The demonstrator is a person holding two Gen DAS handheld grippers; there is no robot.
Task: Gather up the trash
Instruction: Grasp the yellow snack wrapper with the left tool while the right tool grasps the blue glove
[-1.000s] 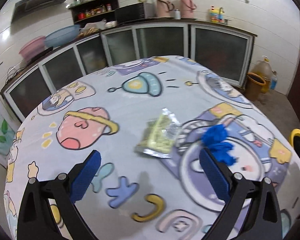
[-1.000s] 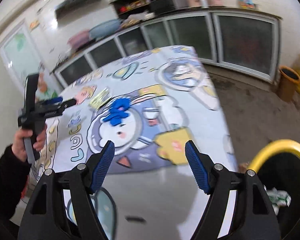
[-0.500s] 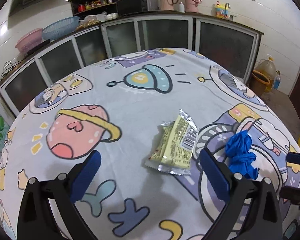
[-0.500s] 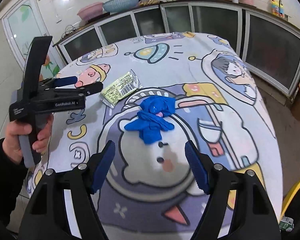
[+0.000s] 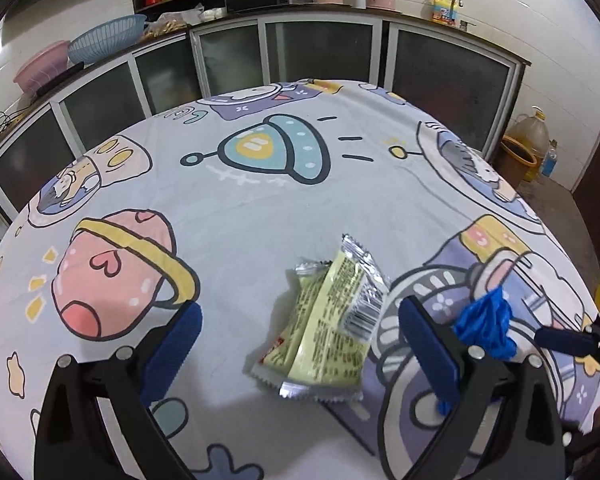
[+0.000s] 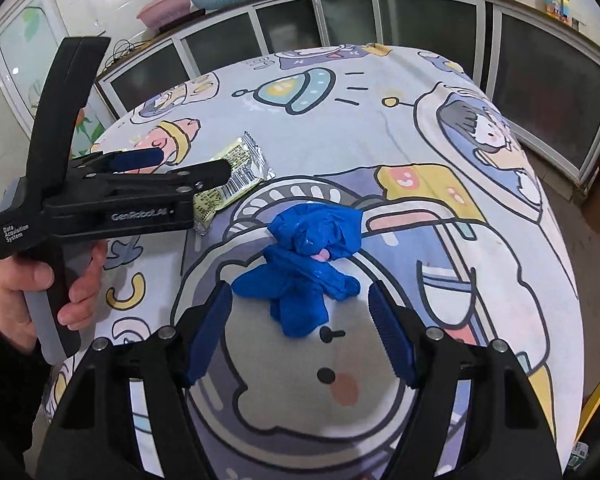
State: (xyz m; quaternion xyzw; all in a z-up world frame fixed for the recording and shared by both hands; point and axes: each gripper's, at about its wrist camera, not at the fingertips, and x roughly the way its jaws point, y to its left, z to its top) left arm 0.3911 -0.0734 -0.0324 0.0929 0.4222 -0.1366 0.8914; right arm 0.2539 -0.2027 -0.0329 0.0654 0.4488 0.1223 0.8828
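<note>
A yellow-green snack wrapper (image 5: 332, 320) lies flat on the cartoon tablecloth (image 5: 260, 208). My left gripper (image 5: 300, 344) is open just above the cloth, its jaws on either side of the wrapper's near end. A crumpled blue glove (image 6: 304, 264) lies to the right of the wrapper; it also shows in the left wrist view (image 5: 486, 326). My right gripper (image 6: 300, 332) is open, its jaws on either side of the glove's near end, apart from it. The right wrist view shows the left gripper (image 6: 172, 172) over the wrapper (image 6: 236, 176).
A yellow-rimmed bin (image 6: 596, 404) stands off the table's right edge. Glass-door cabinets (image 5: 320, 56) run behind the table, with basins, a microwave and flasks on the counter. An orange bucket (image 5: 518, 158) and an oil jug stand on the floor at right.
Both grippers have moved forward and down toward the table. The wrapper now sits between my left jaws and the glove between my right jaws. Both stay open.
</note>
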